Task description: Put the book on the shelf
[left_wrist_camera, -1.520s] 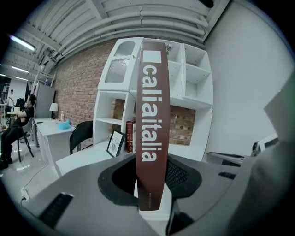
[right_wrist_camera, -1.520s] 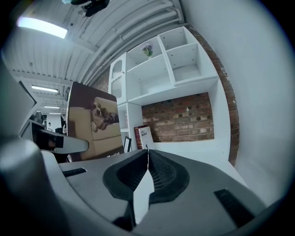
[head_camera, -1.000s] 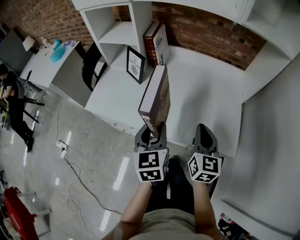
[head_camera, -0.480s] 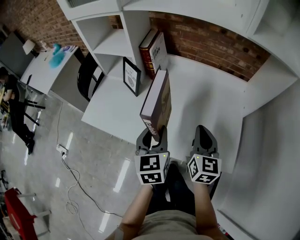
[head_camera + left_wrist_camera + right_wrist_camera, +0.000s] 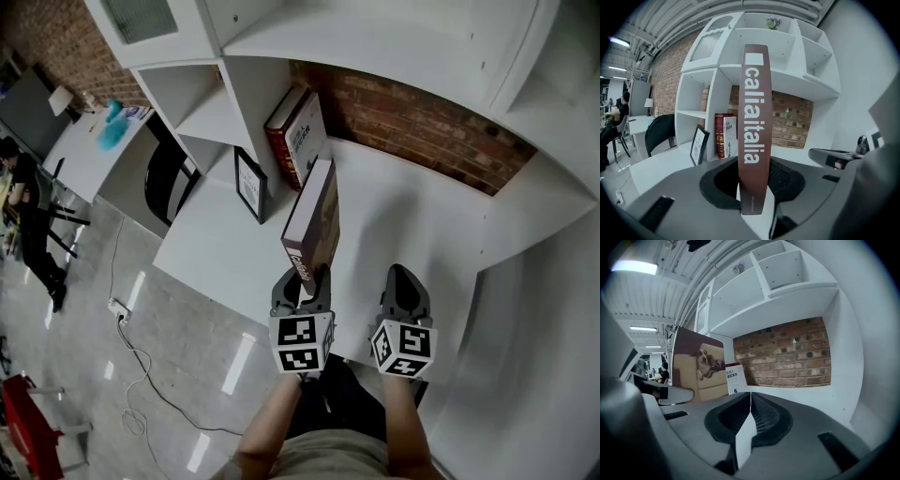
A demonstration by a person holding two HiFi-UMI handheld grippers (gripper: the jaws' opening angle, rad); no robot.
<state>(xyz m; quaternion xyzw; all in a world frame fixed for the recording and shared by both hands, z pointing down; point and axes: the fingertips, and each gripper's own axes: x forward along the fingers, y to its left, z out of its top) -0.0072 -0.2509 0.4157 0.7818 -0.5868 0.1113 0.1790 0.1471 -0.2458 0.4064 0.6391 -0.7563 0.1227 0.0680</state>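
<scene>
Left gripper (image 5: 301, 278) clamps the stiff, likely heavy book (image 5: 314, 214) by its spine, shelf (image 5: 412, 206) at twelve o'clock; right gripper (image 5: 405, 279) closed, empty.

book (image 5: 751, 136): only the spine shows in the left gripper view; its lower end is sunk between the jaws of the left gripper (image 5: 302, 283).
framed picture (image 5: 249, 185): nearly edge-on, print too small to read.
standing books (image 5: 292, 136): titles too small to read.
person at the desk (image 5: 28, 216): partly cut off by the left edge.
red object (image 5: 23, 427): cut off at the edge, can't tell what it is.
</scene>
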